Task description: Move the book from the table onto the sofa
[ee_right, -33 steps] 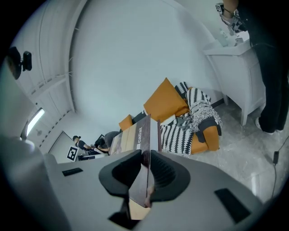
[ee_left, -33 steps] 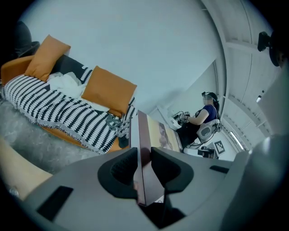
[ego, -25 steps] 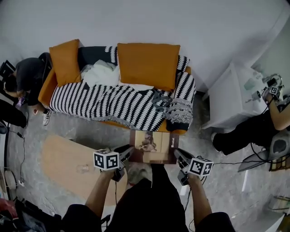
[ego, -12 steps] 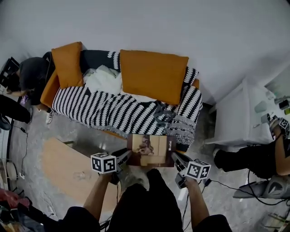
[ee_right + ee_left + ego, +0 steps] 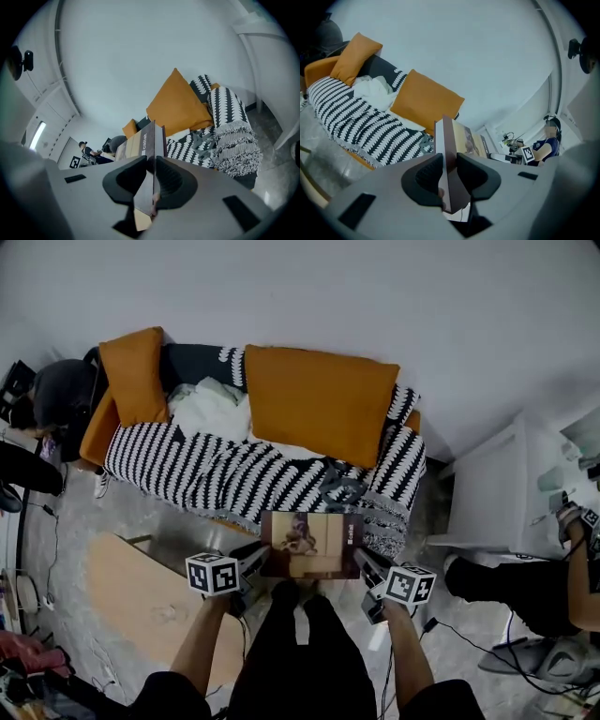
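A brown hardcover book [image 5: 311, 545] with a picture on its cover is held flat in the air between my two grippers, right at the front edge of the sofa [image 5: 253, 470]. My left gripper [image 5: 257, 559] is shut on the book's left edge [image 5: 449, 154]. Shut on its right edge [image 5: 151, 154] is my right gripper [image 5: 366, 563]. The sofa carries a black-and-white striped throw [image 5: 351, 124], two orange cushions [image 5: 319, 399] and a white cloth [image 5: 208, 409].
A low wooden table [image 5: 155, 601] lies at the lower left, behind the left gripper. A white cabinet [image 5: 497, 493] stands right of the sofa. A person sits at the far right [image 5: 553, 587], another at the far left [image 5: 47, 399]. A grey cloth [image 5: 337, 486] lies on the sofa's right end.
Both grippers have carried the book forward, away from the table, so the sofa's front edge is now right at the book. The grip on both edges is unchanged.
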Demonstrator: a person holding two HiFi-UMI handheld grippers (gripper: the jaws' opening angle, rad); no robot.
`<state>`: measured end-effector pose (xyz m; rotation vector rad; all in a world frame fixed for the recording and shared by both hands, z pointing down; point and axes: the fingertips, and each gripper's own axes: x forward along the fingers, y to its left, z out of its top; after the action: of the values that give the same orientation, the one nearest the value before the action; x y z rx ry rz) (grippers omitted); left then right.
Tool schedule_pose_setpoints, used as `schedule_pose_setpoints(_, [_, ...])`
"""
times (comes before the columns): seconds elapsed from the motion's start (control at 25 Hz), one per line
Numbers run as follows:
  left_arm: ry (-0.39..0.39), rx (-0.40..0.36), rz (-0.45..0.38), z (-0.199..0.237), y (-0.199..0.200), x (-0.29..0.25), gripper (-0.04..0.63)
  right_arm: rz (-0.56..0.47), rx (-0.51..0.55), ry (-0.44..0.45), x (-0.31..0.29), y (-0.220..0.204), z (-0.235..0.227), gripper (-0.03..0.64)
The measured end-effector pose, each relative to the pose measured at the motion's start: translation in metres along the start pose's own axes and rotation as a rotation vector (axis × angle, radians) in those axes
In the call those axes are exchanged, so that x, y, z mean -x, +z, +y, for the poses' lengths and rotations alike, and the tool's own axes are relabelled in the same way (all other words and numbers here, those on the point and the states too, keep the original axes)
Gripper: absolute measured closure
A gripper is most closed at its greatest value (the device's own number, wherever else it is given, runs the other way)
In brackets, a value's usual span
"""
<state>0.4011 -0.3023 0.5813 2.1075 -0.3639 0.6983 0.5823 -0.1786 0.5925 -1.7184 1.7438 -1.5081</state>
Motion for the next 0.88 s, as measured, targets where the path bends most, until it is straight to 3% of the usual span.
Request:
schedule_pose_setpoints(0.36, [-0.025, 0.009, 0.039, 0.037, 0.027, -0.018, 0.492, -0.007, -0.021, -0.027, -0.043, 0.015, -0.006, 0.537])
schedule_pose_setpoints(0.88, [-0.018, 0.029, 0.062, 0.129, 0.049, -0.097, 0.492, 0.005, -0.051, -0.058, -0.141, 0.027, -0.079, 0.537])
